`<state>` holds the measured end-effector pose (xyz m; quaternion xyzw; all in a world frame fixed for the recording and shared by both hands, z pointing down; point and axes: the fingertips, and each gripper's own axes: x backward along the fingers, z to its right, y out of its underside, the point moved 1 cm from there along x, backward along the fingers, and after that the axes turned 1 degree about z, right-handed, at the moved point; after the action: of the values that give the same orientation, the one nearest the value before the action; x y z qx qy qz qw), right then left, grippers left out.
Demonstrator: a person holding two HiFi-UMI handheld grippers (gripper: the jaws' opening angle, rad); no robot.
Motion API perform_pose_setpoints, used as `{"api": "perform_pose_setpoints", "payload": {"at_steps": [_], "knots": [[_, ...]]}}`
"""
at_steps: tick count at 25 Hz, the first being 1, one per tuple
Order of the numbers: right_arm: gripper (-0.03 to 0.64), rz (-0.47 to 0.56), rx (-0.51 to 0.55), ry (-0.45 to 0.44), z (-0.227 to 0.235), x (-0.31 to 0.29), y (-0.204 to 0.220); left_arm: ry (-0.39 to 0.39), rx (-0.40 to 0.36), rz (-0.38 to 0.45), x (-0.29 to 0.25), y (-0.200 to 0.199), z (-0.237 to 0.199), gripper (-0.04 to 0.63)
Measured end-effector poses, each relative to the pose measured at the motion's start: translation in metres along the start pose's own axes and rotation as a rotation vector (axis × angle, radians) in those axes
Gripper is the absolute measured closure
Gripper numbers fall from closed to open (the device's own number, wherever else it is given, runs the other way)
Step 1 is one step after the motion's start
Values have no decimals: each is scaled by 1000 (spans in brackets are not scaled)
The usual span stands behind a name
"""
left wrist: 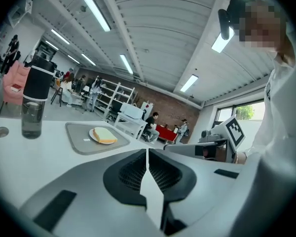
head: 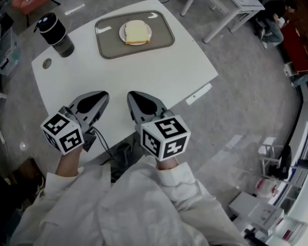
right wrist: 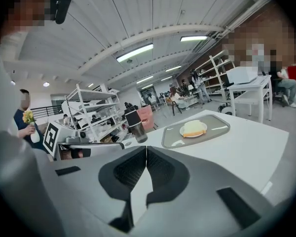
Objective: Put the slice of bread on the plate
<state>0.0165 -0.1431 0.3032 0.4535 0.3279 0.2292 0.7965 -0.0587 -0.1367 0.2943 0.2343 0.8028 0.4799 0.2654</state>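
A pale slice of bread (head: pixel 135 32) lies on a small white plate (head: pixel 122 33), which sits on a grey tray (head: pixel 161 35) at the far side of the white table (head: pixel 159 70). Both grippers hover side by side over the table's near edge, well short of the tray. My left gripper (head: pixel 103 95) is shut with nothing between its jaws, and my right gripper (head: pixel 132 96) is shut and empty too. In the left gripper view the bread (left wrist: pixel 107 136) lies ahead, beyond the closed gripper (left wrist: pixel 147 154). The right gripper view shows the bread (right wrist: pixel 193 128) ahead to the right of the closed gripper (right wrist: pixel 146 152).
A tall bottle with a black cap (head: pixel 55 35) stands at the table's far left, left of the tray. A round cable hole (head: pixel 46 63) sits near it. Another white table (head: pixel 231 4) stands on the floor at the back right. Shelves and seated people are far off.
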Motion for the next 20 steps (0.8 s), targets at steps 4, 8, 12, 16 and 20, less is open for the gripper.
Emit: {"api": "perform_pose_setpoints", "payload": {"at_steps": [4,8,12,16,20], "knots": [[601,7,6,25,-14,12,9,34,-6,12,15,4,14,574],[601,14,4,43,-17,23,13,54,-17,4,19,8,27,577],[601,9,3,54,-18,28,14,65,-13,-3,23,10,35,577],[601,7,8,56,-16,31,11,72,-20,-15,20,13,42,577],[601,-2,12,44,-11,33,12,67,-21,-23,11,16,46,578]]}}
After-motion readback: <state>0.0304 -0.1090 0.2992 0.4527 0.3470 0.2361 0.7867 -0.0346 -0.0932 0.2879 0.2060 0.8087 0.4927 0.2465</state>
